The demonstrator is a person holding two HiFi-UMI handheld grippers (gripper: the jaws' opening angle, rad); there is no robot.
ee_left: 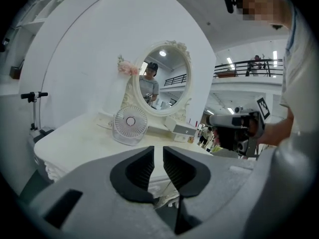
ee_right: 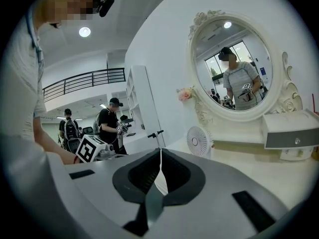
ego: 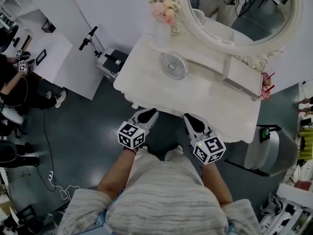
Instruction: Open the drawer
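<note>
A white dressing table (ego: 205, 101) with an oval mirror (ego: 239, 9) stands in front of me. On its top, below the mirror, sits a small white drawer box (ego: 242, 77), whose grey front and knob (ee_right: 291, 136) show in the right gripper view. My left gripper (ego: 149, 112) hovers at the table's front edge, jaws a narrow gap apart with nothing between them (ee_left: 158, 163). Beside it my right gripper (ego: 190, 116) is at the same edge, jaws shut and empty (ee_right: 160, 171). The table's front face is hidden under its top.
A small round fan (ego: 173, 65) and a vase of pink flowers (ego: 164, 8) stand on the tabletop. A white bin (ego: 266, 148) is to the right of the table, a scooter (ego: 88, 38) and another white desk (ego: 49, 58) to the left, where a person (ego: 12, 82) sits.
</note>
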